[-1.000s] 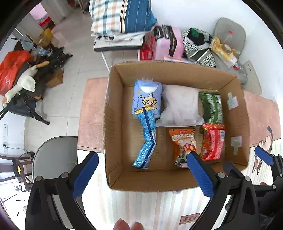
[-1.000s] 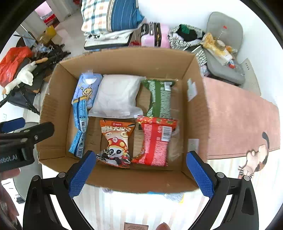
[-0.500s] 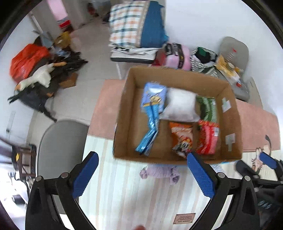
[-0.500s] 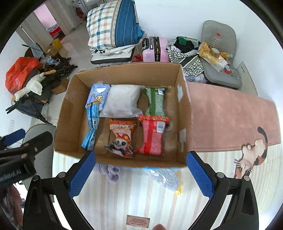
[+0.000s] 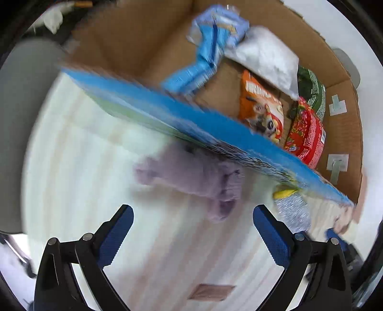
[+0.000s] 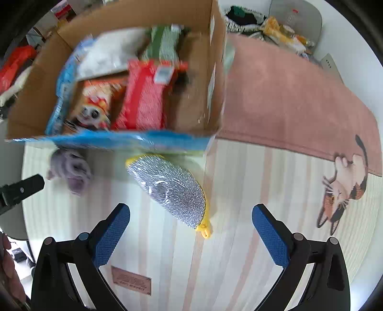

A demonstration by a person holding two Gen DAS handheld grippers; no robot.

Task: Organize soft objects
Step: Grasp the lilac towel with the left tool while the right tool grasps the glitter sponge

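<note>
A purple plush toy (image 5: 198,177) lies on the striped mat just in front of the cardboard box (image 5: 134,38); it also shows in the right wrist view (image 6: 70,169). My left gripper (image 5: 192,235) is open and empty, a short way in front of the toy. A silver scouring pad with yellow trim (image 6: 171,189) lies on the mat by the box's near wall (image 6: 119,140). My right gripper (image 6: 190,233) is open and empty, just in front of the pad. The box holds several snack packets, among them a red one (image 6: 146,100) and an orange one (image 5: 261,105).
A pink rug with a cat picture (image 6: 294,100) lies right of the box. A grey chair (image 5: 24,119) stands at the left. Clutter and a grey seat (image 6: 294,14) sit beyond the rug. The left gripper's finger (image 6: 21,191) shows at the left edge.
Both grippers have dropped down and moved in close to the mat in front of the box. The toy and the pad now fill the views. Both stay open.
</note>
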